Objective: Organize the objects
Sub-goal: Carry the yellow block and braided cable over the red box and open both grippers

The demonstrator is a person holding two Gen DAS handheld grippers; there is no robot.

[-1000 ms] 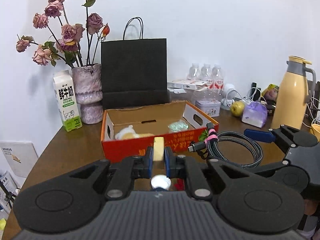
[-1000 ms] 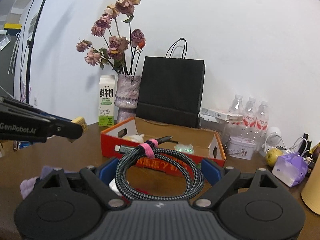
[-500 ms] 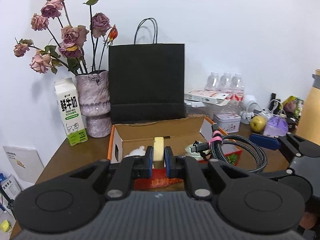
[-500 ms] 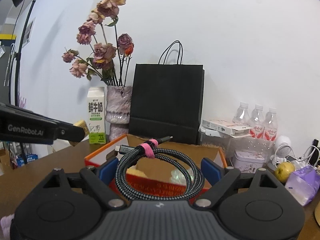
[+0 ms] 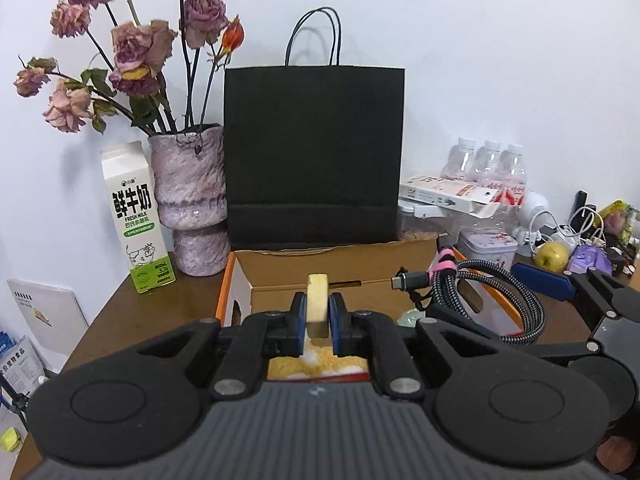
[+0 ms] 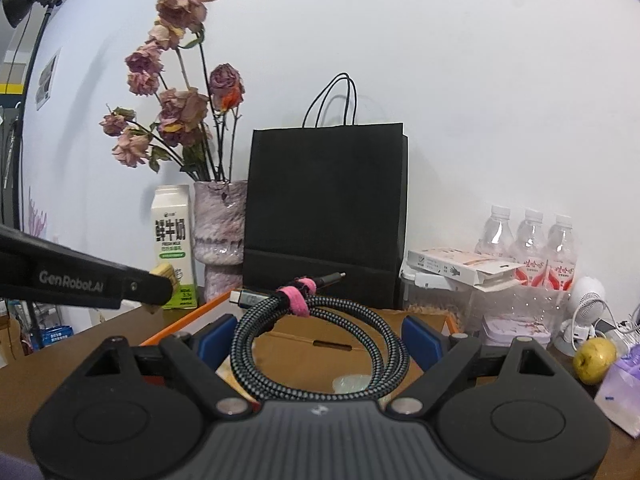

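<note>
Blue pads of the left gripper [image 5: 317,322] are clamped on a pale yellow block [image 5: 317,308], held upright above the open cardboard box [image 5: 340,268]. Beside it, the right gripper [image 6: 320,338] has its fingers spread wide around a coiled braided cable [image 6: 320,336] bound with a pink strap [image 6: 298,296], also over the box. Inside the box lies something yellow and white. Behind stand a black paper bag [image 5: 314,152], a vase of dried roses [image 5: 188,200] and a milk carton [image 5: 134,216].
</note>
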